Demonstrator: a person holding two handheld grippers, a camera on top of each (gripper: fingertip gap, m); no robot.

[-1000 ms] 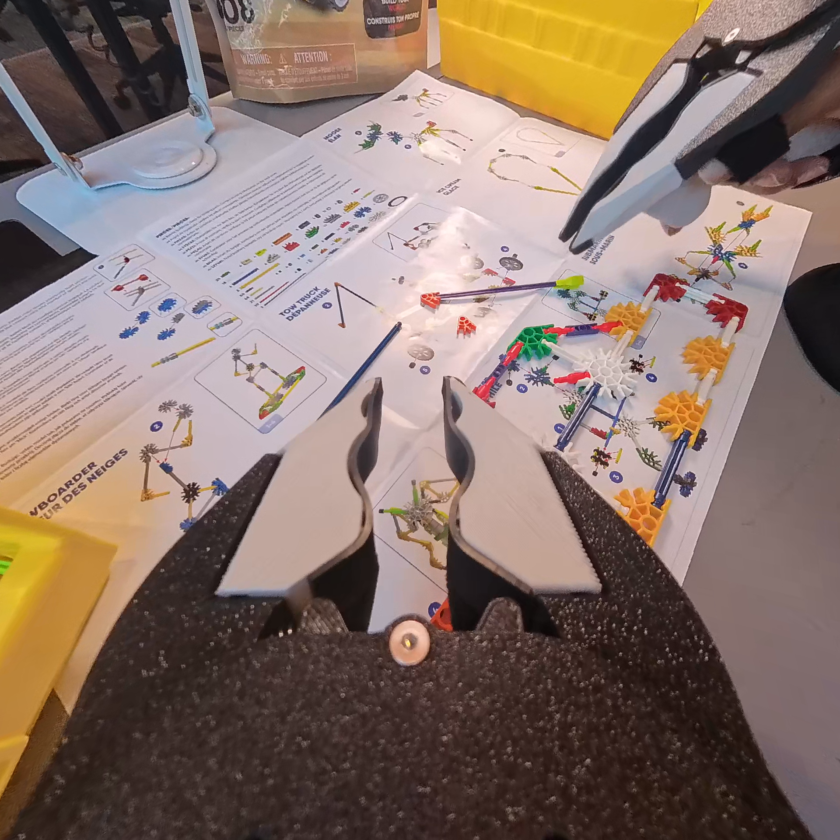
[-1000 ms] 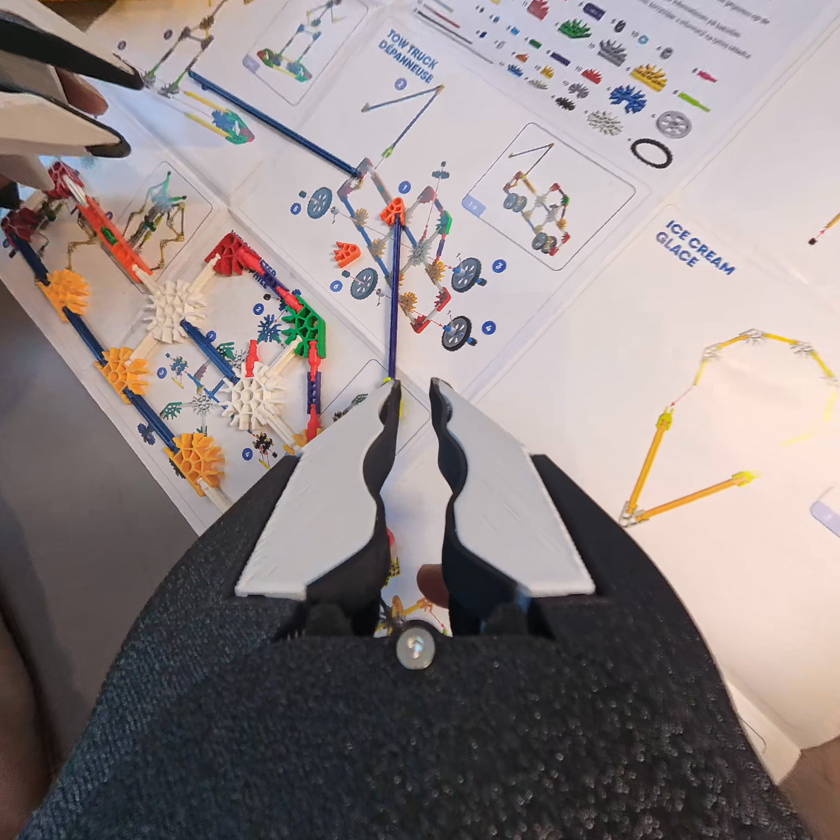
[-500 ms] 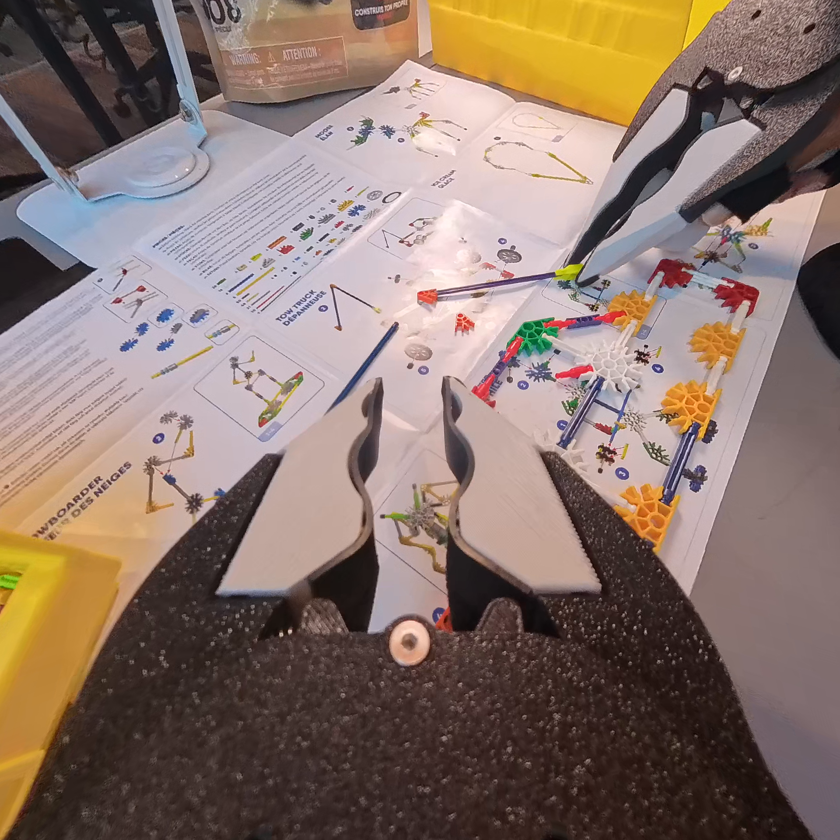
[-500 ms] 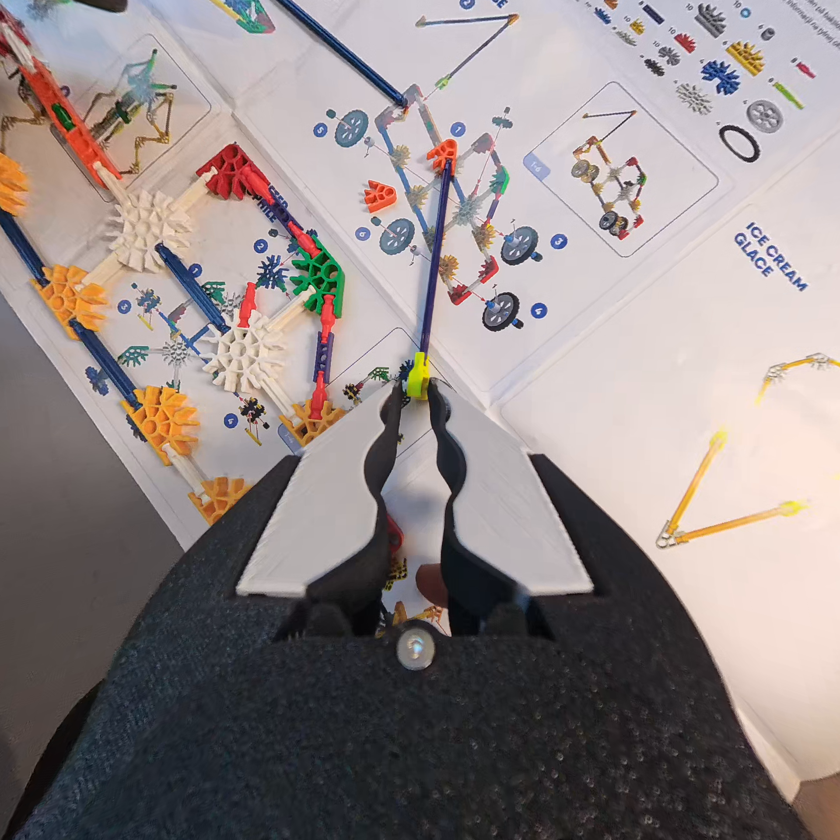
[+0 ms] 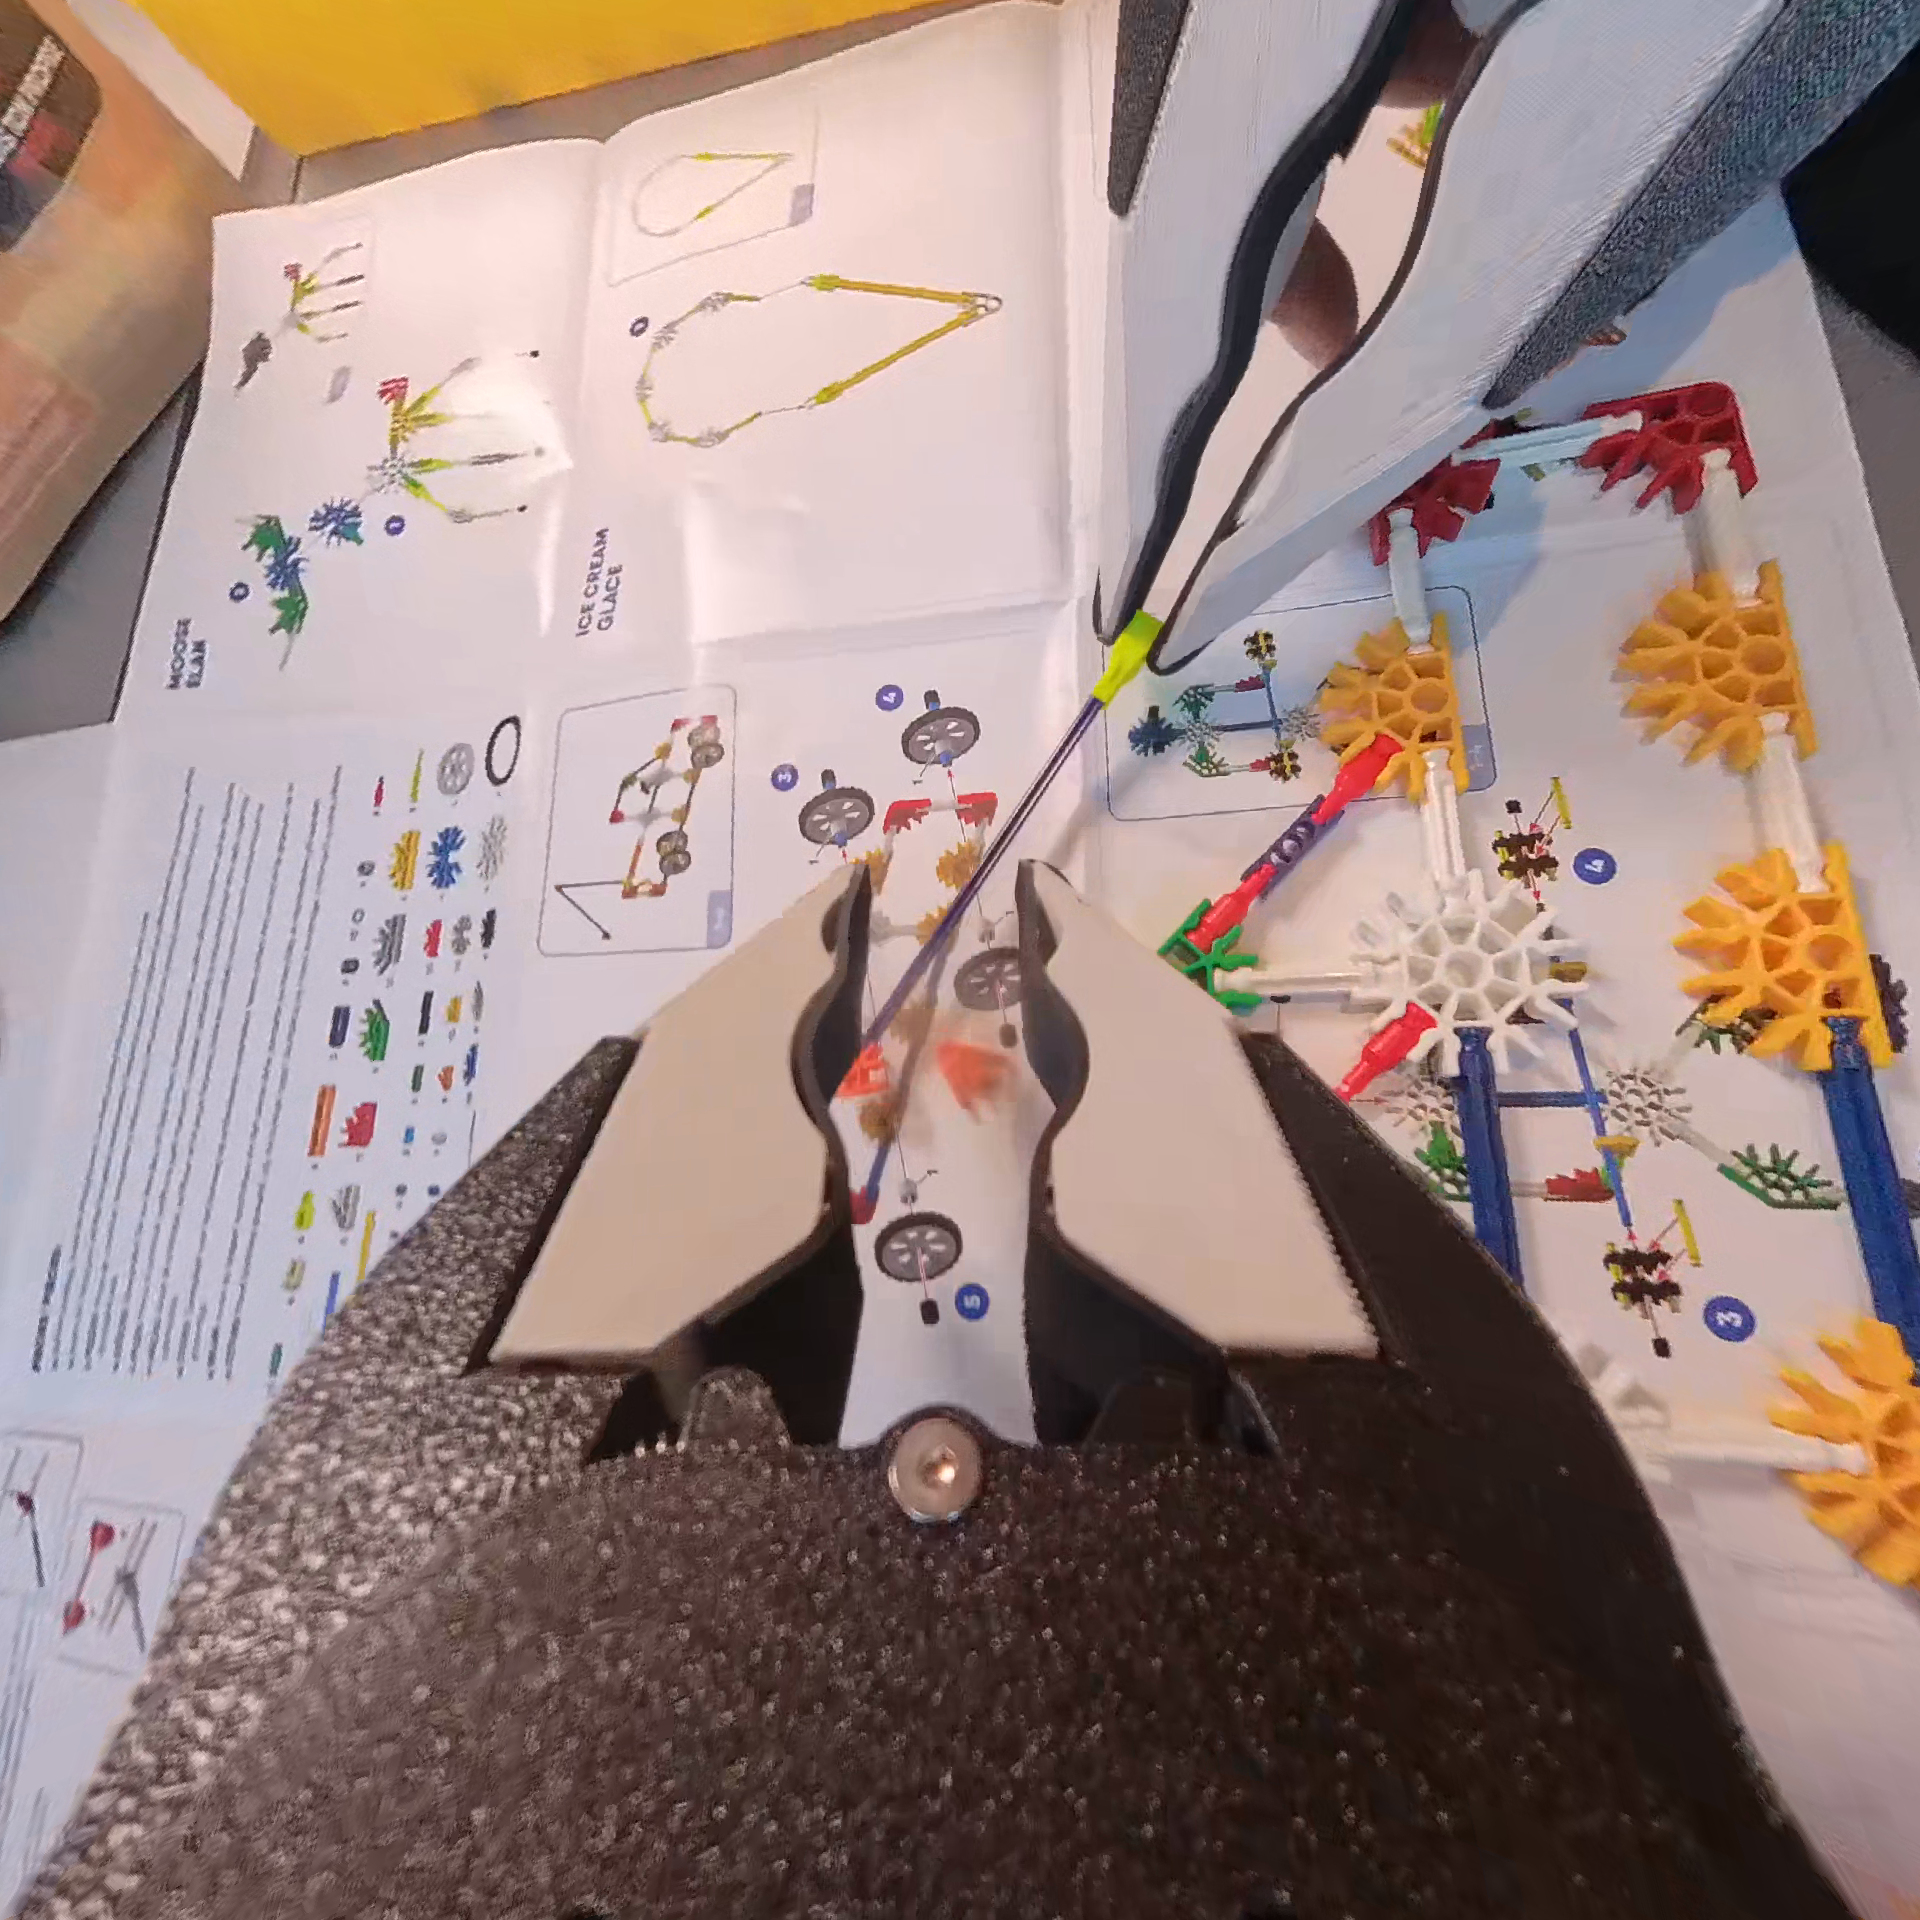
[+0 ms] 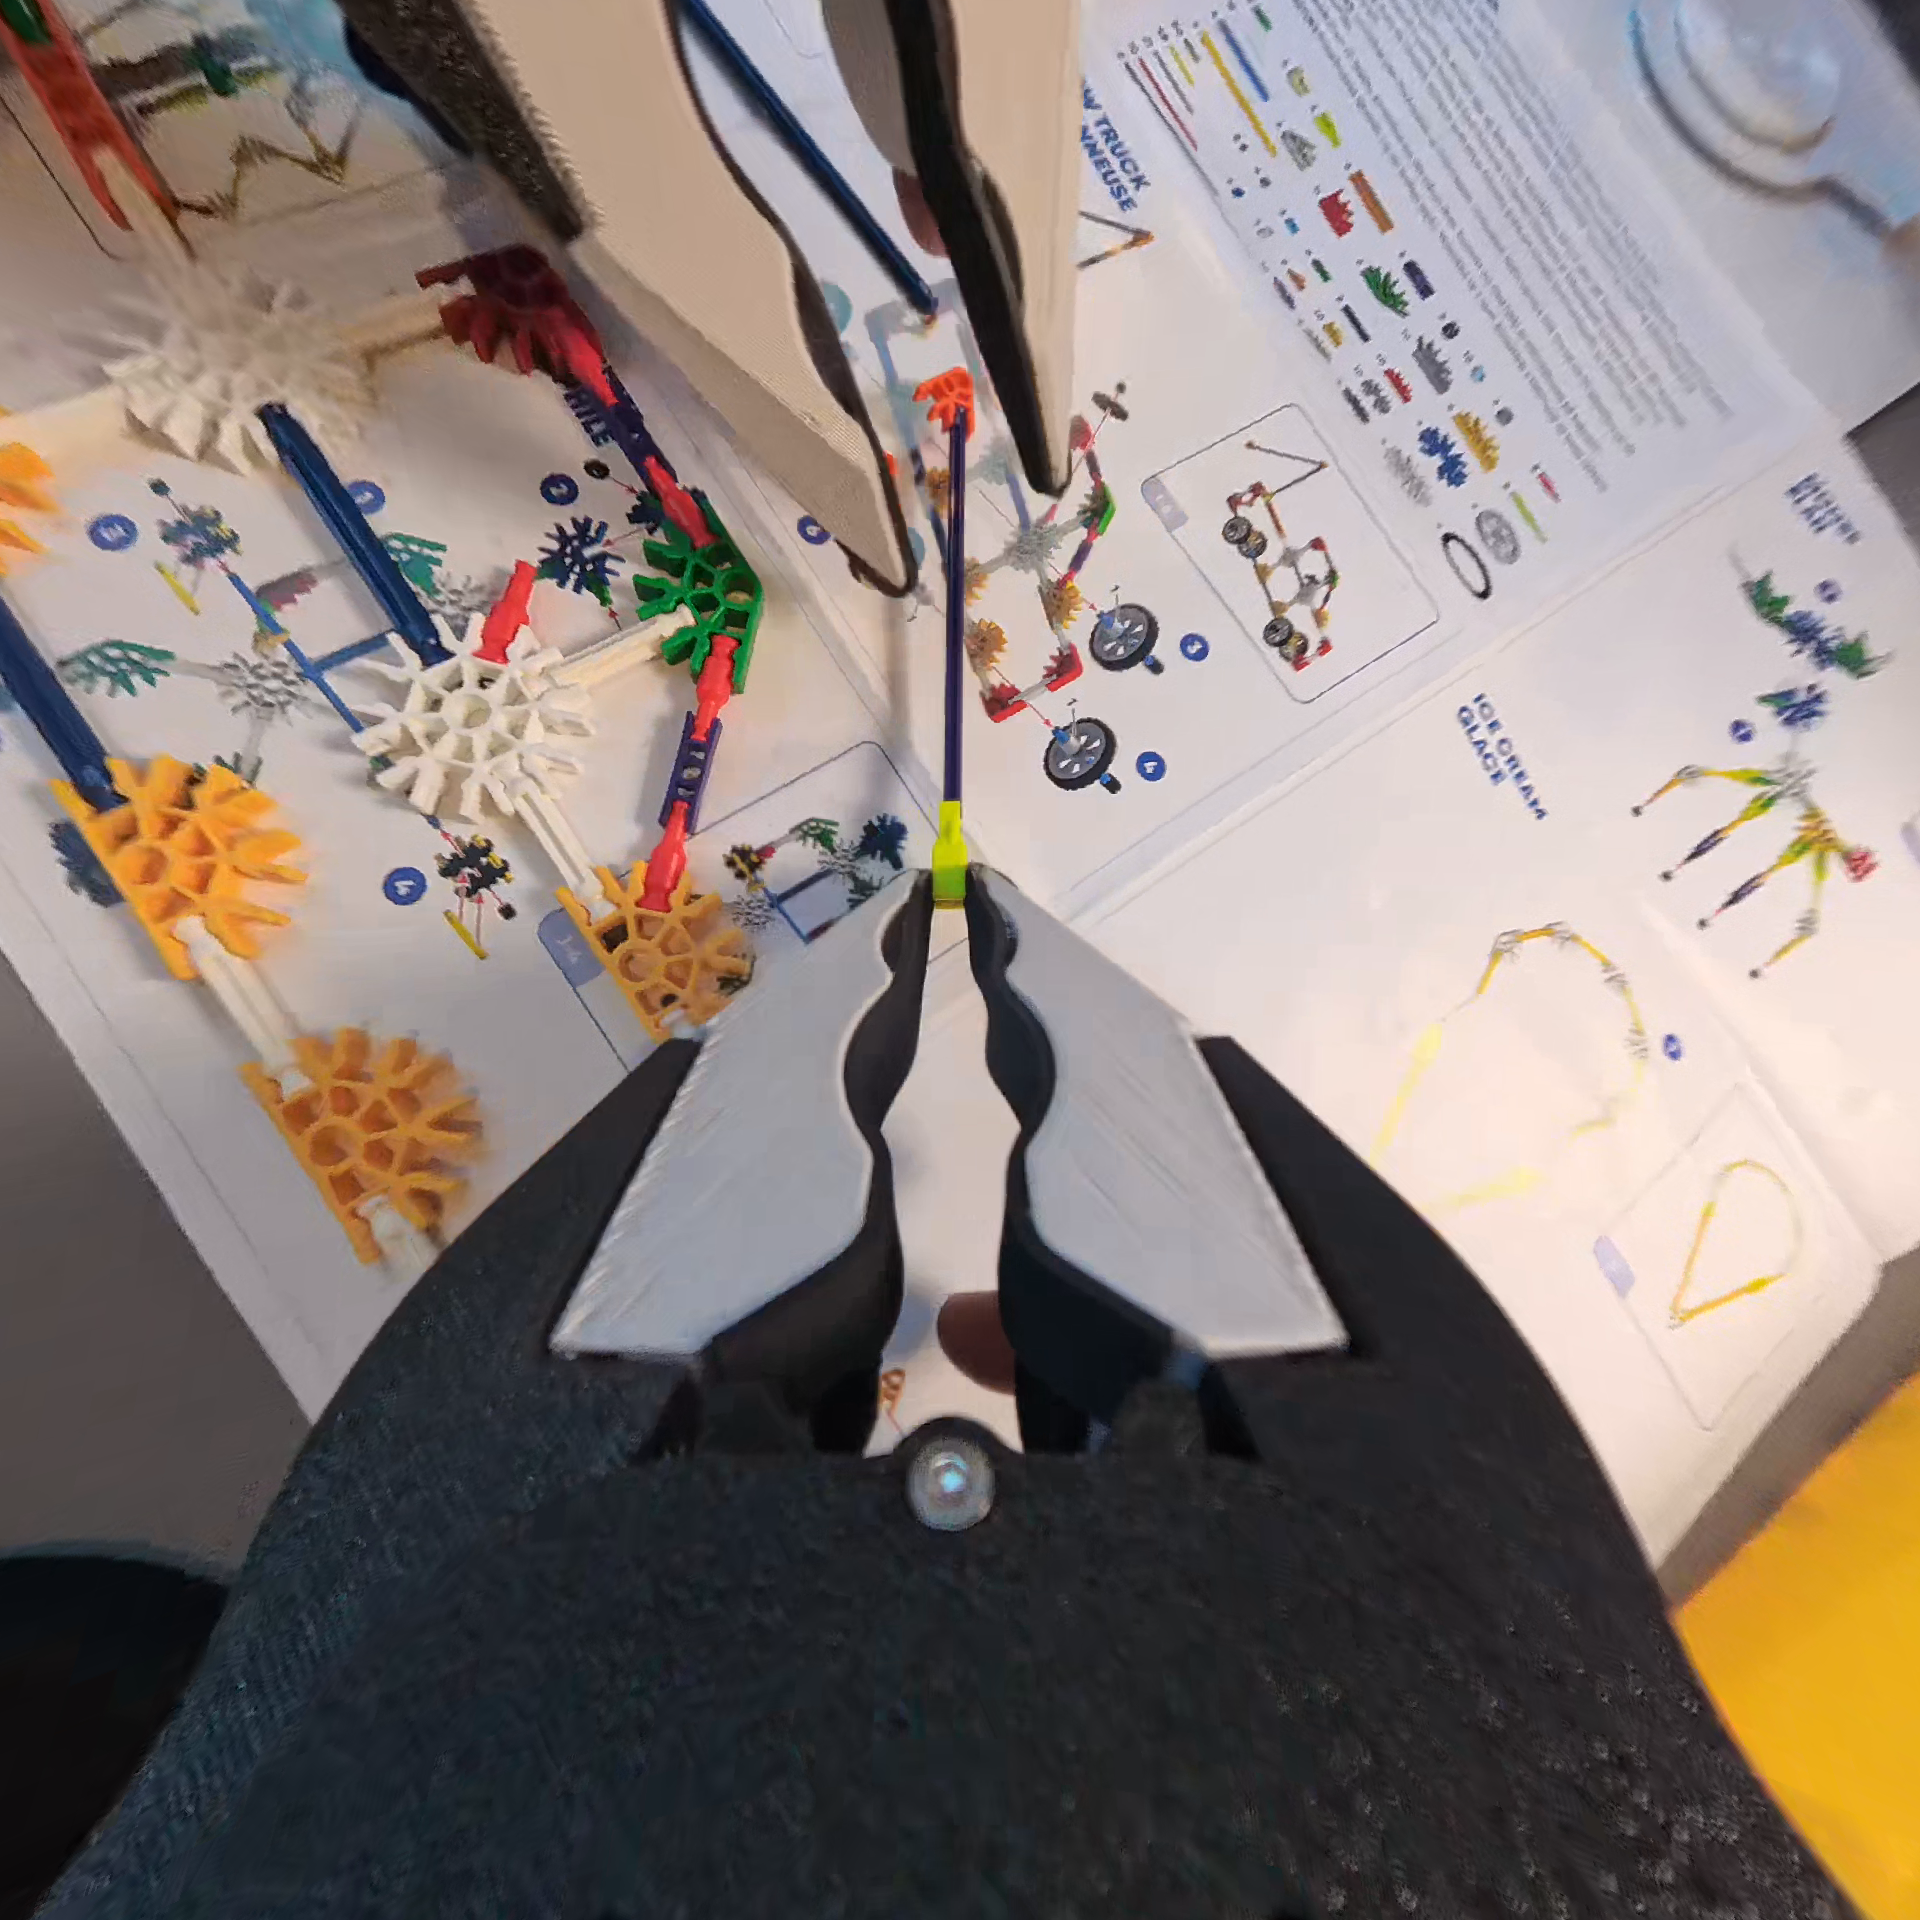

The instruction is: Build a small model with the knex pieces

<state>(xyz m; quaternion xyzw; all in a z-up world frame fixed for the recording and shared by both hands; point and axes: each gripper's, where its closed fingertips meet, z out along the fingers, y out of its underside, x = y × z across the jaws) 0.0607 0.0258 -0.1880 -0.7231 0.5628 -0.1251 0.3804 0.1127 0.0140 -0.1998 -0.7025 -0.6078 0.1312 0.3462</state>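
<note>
A thin dark blue rod (image 6: pixel 953 623) has a lime-green connector (image 6: pixel 948 852) on one end and an orange connector (image 6: pixel 943 395) on the other. My right gripper (image 6: pixel 948 881) is shut on the lime connector; it also shows in the left wrist view (image 5: pixel 1132 636). My left gripper (image 5: pixel 940 873) is open and straddles the rod (image 5: pixel 997 831). The orange connector (image 5: pixel 860 1070) lies between its fingers without touching them. The left gripper also shows at the top of the right wrist view (image 6: pixel 971 530). A second loose orange piece (image 5: pixel 977 1070) lies blurred beside it.
Everything lies on a large white instruction sheet (image 5: pixel 831 499). A built frame of white (image 6: pixel 473 717), yellow-orange (image 6: pixel 187 852), green (image 6: pixel 707 603) and red connectors lies beside the rod. A second blue rod (image 6: pixel 810 156), a yellow bin (image 5: pixel 520 52) and a brown bag (image 5: pixel 62 260) are nearby. Spacing between my two grippers at the tips: around 6 centimetres.
My right gripper has closed on the lime connector. My left gripper has moved forward over the rod, so the orange end now sits between its open fingers.
</note>
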